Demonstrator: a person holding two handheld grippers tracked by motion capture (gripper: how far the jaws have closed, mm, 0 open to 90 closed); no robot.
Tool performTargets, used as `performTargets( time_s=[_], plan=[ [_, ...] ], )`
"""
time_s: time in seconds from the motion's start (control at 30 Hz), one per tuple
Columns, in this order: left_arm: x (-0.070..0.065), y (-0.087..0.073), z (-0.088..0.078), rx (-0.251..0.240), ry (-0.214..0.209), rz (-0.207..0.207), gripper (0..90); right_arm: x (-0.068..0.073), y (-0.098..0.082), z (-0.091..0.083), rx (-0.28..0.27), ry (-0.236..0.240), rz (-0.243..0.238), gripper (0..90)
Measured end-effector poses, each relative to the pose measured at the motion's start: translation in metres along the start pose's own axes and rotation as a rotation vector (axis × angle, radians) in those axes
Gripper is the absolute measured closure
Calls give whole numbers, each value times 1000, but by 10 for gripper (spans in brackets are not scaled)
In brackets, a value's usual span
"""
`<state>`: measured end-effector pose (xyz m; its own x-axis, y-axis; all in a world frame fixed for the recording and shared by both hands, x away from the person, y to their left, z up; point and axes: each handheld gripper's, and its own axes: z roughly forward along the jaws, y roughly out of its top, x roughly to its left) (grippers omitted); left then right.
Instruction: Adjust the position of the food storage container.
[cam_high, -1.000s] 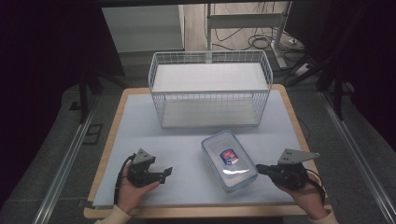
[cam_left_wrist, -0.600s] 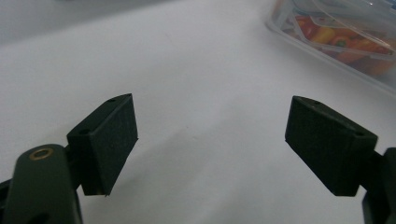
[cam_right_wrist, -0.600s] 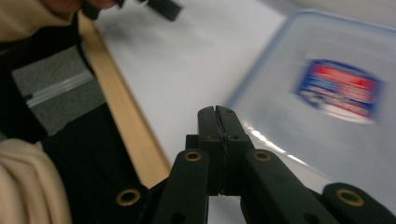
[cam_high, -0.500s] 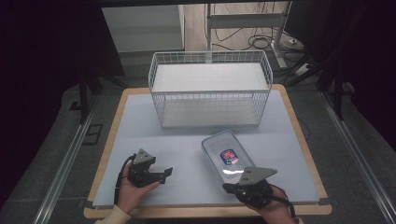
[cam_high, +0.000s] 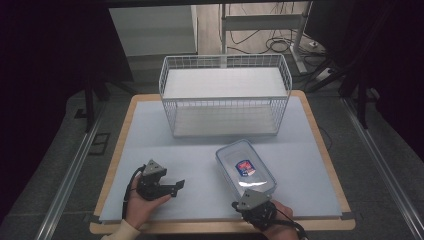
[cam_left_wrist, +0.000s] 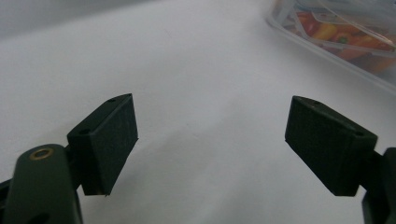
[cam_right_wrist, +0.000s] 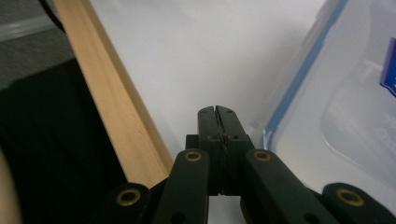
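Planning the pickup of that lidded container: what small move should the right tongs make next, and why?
Probably open the right tongs: their jaws are pressed shut with nothing between them, beside the container near its blue-edged rim, so they cannot take it until they part.

A laboratory recording station. A wood-edged table (cam_high: 314, 120) with a pale mat stands in a dark-curtained bay, flanked by floor rails (cam_high: 67, 172). Behind it lie loose cables (cam_high: 280, 46) and a metal stand (cam_high: 260, 22) on bare flooring, all under a fixed overhead camera.
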<state>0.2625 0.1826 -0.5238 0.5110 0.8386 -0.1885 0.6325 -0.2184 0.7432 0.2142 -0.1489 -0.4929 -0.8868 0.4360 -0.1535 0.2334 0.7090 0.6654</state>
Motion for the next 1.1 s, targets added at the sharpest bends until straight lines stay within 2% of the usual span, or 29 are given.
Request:
performTargets(
  time_s=[0.33, 0.97, 1.1],
  plan=[
    [1, 0, 0, -1, -2, -4, 171, -1, -6, -5, -1, -32, 9, 900],
    [2, -1, 1, 4, -1, 0, 171, -41, -38, -34, -15, -131, 150, 900],
    [2, -1, 1, 4, -1, -1, 171, -51, -44, -42, -31, -149, 180, 900]
  ],
)
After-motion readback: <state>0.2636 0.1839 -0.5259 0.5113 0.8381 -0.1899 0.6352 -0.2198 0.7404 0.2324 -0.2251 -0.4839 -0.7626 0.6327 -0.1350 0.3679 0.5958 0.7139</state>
